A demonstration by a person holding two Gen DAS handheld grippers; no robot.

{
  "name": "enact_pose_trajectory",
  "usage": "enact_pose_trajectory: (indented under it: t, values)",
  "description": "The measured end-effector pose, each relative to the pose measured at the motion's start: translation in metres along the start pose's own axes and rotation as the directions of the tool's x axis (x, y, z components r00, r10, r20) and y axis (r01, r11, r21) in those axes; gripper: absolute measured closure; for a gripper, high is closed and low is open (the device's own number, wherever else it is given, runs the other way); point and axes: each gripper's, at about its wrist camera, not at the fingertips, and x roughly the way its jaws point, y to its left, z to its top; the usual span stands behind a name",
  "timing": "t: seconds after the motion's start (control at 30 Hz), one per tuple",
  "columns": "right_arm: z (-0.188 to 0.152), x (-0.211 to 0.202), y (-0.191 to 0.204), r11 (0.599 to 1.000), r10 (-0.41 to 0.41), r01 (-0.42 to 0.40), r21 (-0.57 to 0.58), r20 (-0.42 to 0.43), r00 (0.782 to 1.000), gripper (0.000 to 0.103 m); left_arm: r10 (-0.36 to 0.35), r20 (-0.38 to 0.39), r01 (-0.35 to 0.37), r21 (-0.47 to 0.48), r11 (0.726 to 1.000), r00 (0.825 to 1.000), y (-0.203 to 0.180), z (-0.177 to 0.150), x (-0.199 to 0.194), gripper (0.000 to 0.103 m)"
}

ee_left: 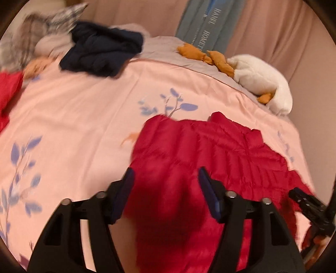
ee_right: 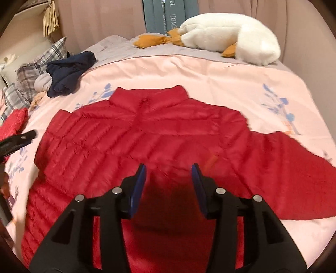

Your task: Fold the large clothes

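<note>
A red quilted puffer jacket (ee_right: 159,134) lies spread flat on the pink floral bedspread (ee_right: 210,79), collar at the far side, one sleeve stretched out to the right. My right gripper (ee_right: 169,170) is open and empty, hovering over the jacket's lower middle. In the left wrist view the jacket (ee_left: 210,151) fills the lower right, and my left gripper (ee_left: 166,174) is open and empty above its left edge. The left gripper's tip shows at the left edge of the right wrist view (ee_right: 19,140); the right gripper's tip shows at the right edge of the left wrist view (ee_left: 308,203).
A crumpled navy garment (ee_right: 69,71) lies at the far left of the bed beside plaid pillows (ee_right: 31,73). Another red garment (ee_right: 12,124) lies at the left edge. A white plush goose (ee_right: 231,35) with orange feet rests at the far right. Grey boxes (ee_right: 168,14) stand against the curtain.
</note>
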Motion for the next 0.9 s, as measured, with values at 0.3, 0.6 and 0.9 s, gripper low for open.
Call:
enact_pose_trajectory:
  t: [0.3, 0.6, 0.9]
  values:
    - [-0.007, 0.050, 0.007, 0.999, -0.039, 0.038, -0.003, -0.098, 0.994, 0.063, 0.098, -0.100, -0.089, 0.094, 0.992, 0.990, -0.023, -0.010, 0.062, 0.063]
    - [-0.011, 0.024, 0.010, 1.000, -0.010, 0.011, 0.011, -0.038, 0.999, 0.061, 0.147, -0.053, -0.133, 0.210, 0.969, 0.988, -0.048, -0.020, 0.035, 0.063]
    - [-0.031, 0.000, 0.027, 0.999, 0.037, -0.037, -0.029, -0.014, 0.999, 0.052, 0.094, -0.047, -0.076, 0.300, 0.951, 0.995, -0.075, -0.050, 0.012, 0.061]
